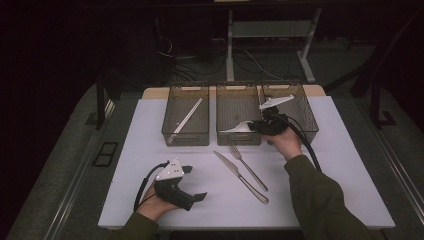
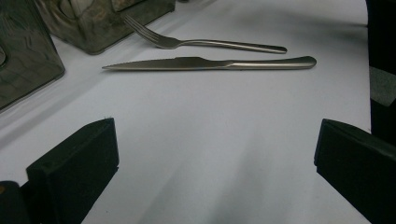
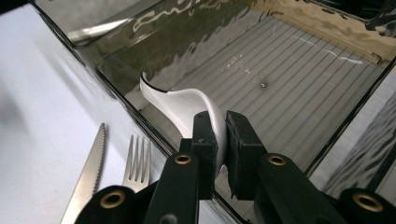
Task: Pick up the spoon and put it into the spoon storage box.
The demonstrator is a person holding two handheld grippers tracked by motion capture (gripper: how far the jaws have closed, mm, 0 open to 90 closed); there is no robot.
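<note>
My right gripper (image 1: 261,125) (image 3: 220,126) is shut on a white spoon (image 1: 239,128) (image 3: 182,105), which it holds by the handle over the near edge of the middle dark bin (image 1: 239,140) (image 3: 299,93). The spoon's bowl points left, above the bin floor. On the white table, just in front of the bins, a steel knife (image 1: 240,176) (image 2: 210,63) (image 3: 88,172) and a steel fork (image 1: 248,167) (image 2: 210,44) (image 3: 136,158) lie side by side. Near the front left, my left gripper (image 1: 196,183) (image 2: 215,154) rests open, with bare table between its jaws.
Three dark see-through bins stand in a row at the back. The left bin (image 1: 186,139) holds a long pale stick (image 1: 186,120). The right bin (image 1: 306,117) sits behind my right hand. The table's front edge runs close below my left hand.
</note>
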